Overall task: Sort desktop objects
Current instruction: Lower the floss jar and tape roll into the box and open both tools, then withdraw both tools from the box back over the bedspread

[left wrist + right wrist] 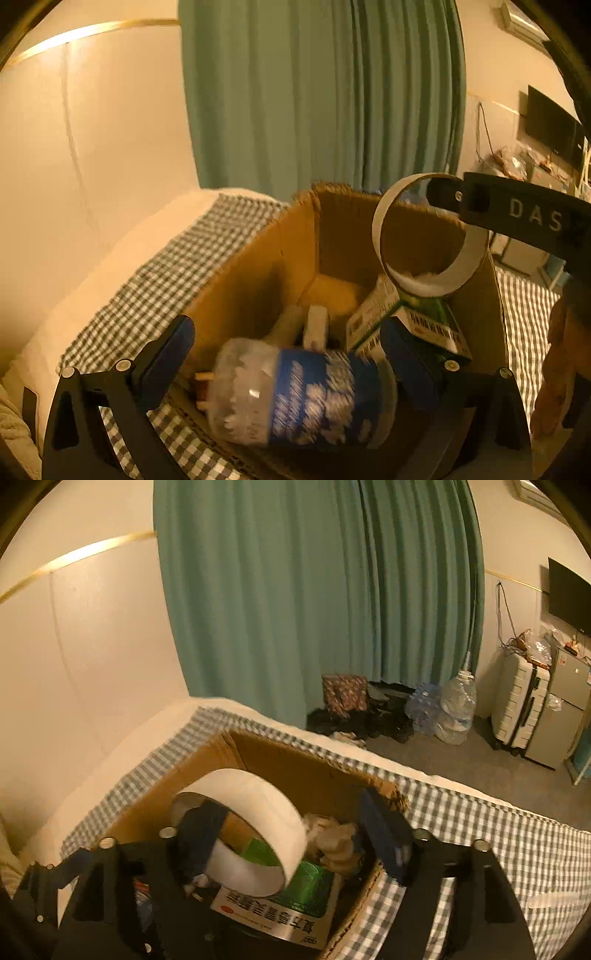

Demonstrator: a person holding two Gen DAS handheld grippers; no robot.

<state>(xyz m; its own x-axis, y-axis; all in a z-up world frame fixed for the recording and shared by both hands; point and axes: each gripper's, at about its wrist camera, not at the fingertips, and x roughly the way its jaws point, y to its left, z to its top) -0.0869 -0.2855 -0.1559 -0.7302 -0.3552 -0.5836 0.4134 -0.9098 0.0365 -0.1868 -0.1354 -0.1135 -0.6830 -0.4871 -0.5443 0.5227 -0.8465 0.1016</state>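
Observation:
An open cardboard box point(258, 273) stands on a checked cloth. My left gripper point(288, 354) is open over the box; a clear jar with a blue label point(303, 395), blurred, lies between its fingers without being clamped. My right gripper point(291, 834) is open, and a white tape roll point(255, 823) hangs on its left finger point(199, 834) above the box point(295, 760). In the left wrist view the roll point(428, 236) hangs from that finger point(517, 214). A green and white carton point(406, 321) and white bits lie inside the box; the carton also shows in the right wrist view point(291, 904).
The box sits on a bed with a green checked cover point(498, 830) against a cream wall. A green curtain point(314, 590) hangs behind. On the floor beyond are bags, water bottles point(450, 705) and a white suitcase point(517, 705).

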